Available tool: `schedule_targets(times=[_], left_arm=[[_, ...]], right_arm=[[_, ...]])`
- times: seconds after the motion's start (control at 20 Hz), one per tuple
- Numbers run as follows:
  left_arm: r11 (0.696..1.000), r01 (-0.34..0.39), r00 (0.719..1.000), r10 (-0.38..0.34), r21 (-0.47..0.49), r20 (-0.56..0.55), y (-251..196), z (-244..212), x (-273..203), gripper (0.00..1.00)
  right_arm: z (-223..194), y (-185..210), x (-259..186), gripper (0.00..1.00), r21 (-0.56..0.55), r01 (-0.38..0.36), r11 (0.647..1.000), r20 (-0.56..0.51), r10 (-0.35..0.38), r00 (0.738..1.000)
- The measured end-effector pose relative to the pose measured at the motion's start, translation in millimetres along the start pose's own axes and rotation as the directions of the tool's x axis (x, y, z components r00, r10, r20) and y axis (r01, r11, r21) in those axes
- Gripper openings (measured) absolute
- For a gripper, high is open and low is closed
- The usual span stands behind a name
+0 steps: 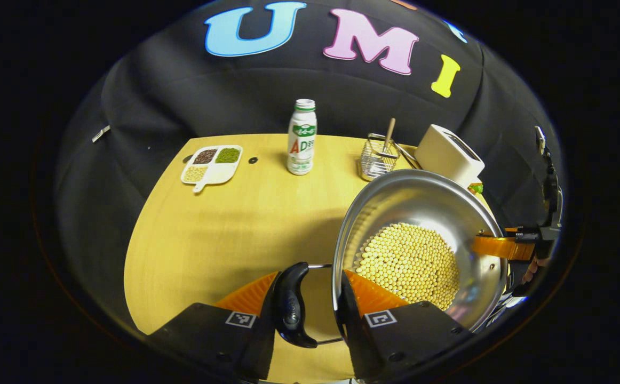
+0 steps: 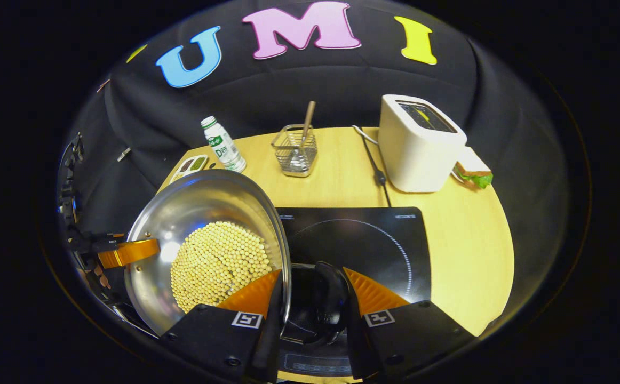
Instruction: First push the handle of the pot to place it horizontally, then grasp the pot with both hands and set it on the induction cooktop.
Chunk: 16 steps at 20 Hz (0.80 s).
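A steel pot [image 1: 427,202] with yellow beans [image 1: 408,264] in it hangs between both grippers above the wooden table [image 1: 208,240]. My left gripper [image 1: 310,273] is shut on the pot's black side handle [image 1: 290,306], with one finger against the rim. My right gripper [image 2: 311,272] is shut on the opposite black handle [image 2: 330,304], and its orange finger [image 1: 502,247] reaches over the far rim. In the right gripper view, the pot [image 2: 203,208] sits left of and partly over the black induction cooktop [image 2: 363,240], and the left gripper's orange finger [image 2: 128,252] shows at the far rim.
A white bottle [image 1: 302,137] and a divided dish of beans [image 1: 211,162] stand at the table's back. A wire basket with a wooden stick [image 2: 295,149], a white toaster [image 2: 419,144] with its cable [image 2: 374,165] and a sandwich [image 2: 473,170] lie behind the cooktop.
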State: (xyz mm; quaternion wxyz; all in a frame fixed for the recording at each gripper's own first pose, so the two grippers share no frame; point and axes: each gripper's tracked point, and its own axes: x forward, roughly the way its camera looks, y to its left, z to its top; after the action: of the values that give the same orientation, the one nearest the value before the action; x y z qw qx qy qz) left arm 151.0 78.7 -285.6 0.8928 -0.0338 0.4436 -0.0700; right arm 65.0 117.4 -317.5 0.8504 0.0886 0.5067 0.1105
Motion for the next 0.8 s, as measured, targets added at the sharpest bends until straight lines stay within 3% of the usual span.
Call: schedule_targets(times=[0.15, 0.2, 0.8], left_arm=[[1.000, 0.019, 1.000, -0.019, 0.012, 0.002, -30, 4, 8, 0.59], [1.000, 0.024, 1.000, -0.024, 0.016, -0.003, -40, 4, 13, 0.59], [0.995, 0.076, 0.997, -0.075, 0.057, -0.021, -131, 7, 63, 0.59]], right_arm=[[3, -33, -6, 0.50, 0.012, 0.015, 1.000, 0.001, -0.015, 1.000], [2, -43, -7, 0.54, 0.016, 0.021, 1.000, -0.002, -0.021, 1.000], [-3, -139, 0, 0.54, 0.068, 0.074, 0.995, -0.018, -0.073, 0.997]])
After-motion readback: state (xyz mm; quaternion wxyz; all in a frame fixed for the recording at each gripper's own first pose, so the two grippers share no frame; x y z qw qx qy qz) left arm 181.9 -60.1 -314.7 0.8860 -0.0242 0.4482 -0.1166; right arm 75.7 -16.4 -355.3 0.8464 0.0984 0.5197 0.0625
